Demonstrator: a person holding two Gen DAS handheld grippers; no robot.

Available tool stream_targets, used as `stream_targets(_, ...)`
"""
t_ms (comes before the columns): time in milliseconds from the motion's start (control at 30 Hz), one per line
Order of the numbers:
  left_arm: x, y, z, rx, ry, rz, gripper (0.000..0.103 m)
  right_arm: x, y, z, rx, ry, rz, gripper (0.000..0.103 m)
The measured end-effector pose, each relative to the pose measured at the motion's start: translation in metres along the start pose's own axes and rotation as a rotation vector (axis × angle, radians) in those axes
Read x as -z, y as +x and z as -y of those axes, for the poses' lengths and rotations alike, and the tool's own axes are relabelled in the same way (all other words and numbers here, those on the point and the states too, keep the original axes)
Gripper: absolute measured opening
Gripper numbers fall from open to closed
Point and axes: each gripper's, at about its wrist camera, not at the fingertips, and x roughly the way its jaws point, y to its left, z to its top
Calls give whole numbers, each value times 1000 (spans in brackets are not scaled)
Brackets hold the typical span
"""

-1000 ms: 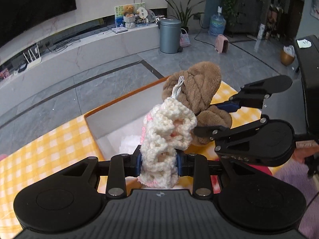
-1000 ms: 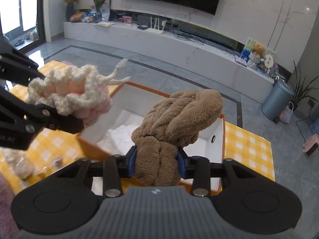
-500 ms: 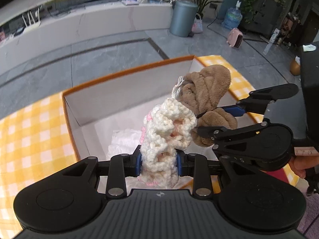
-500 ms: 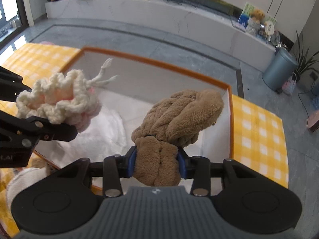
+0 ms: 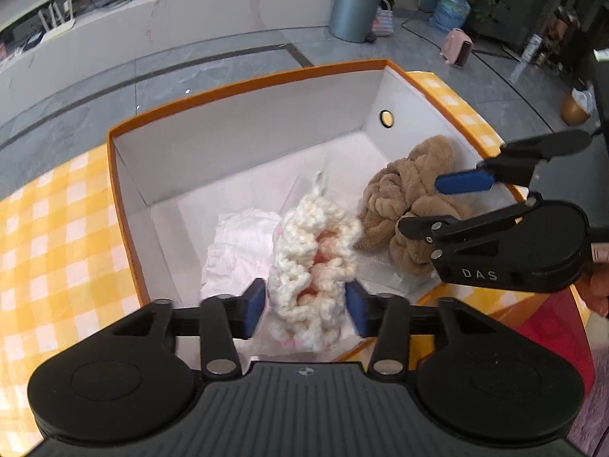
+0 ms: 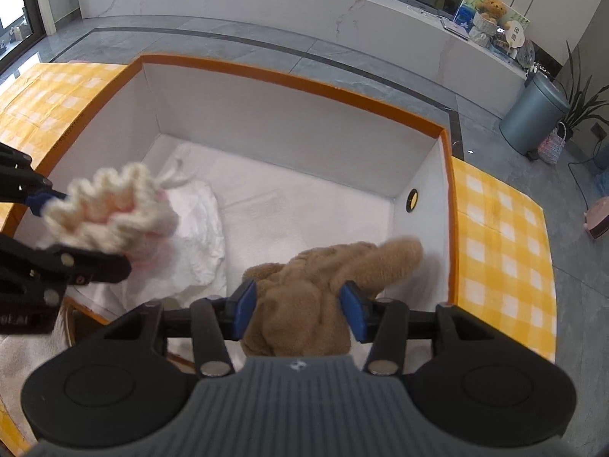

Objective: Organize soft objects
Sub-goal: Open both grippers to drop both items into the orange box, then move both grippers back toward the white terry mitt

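Observation:
An orange-rimmed white box [image 5: 243, 89] [image 6: 289, 76] lies below both grippers, with a crumpled white cloth [image 5: 239, 240] [image 6: 198, 236] on its floor. My left gripper [image 5: 306, 306] [image 6: 82, 232] hangs low in the box. Its jaws are opening, and the cream and pink crochet piece [image 5: 316, 262] [image 6: 110, 213] sits loosely between the blue pads. My right gripper [image 6: 297, 304] [image 5: 420, 205] is beside it, jaws opening too. The brown plush piece [image 6: 316, 289] [image 5: 403, 198] lies between its pads, sagging onto the box floor, its tip blurred.
A yellow checked tablecloth [image 5: 57, 228] [image 6: 502, 236] surrounds the box. The box's right wall has a round metal eyelet [image 6: 412, 198]. A person's hand [image 5: 599, 289] holds the right gripper. A grey bin [image 5: 354, 3] stands on the floor beyond the table.
Both grippers came down from above the rim into the box with their soft pieces. Both pairs of jaws have spread wider, and the crochet and plush pieces have loosened and slumped.

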Motion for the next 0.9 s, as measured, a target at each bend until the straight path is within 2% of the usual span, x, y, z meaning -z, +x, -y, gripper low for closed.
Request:
stream_targets(67, 2, -10, 3, -11, 12, 37, 77, 3, -8, -2, 7, -1, 12, 60)
stream_targets(200, 5, -35, 8, -41, 39, 112, 78, 6, -26, -6, 23, -7, 36, 67)
stream_targets(267, 6, -48, 12, -60, 65, 138, 78, 7, -37, -7, 28, -12, 50, 67)
stream_targets(500, 20, -96, 31, -118, 159, 193, 78, 24, -89, -11, 18, 1, 120, 73)
stream_targets(600, 31, -117, 37, -116, 152, 209, 78, 39, -113, -18, 3, -3, 156, 74)
stream_targets(700, 45, -134, 43, -132, 154, 245, 78, 62, -138, -29, -5, 1, 200, 80)
stream_targets(800, 63, -151, 51, -162, 169, 282, 78, 85, -159, -41, -17, -2, 245, 80)
stream_targets(900, 80, -163, 59, -162, 152, 296, 78, 110, -179, -52, -28, 7, 303, 80)
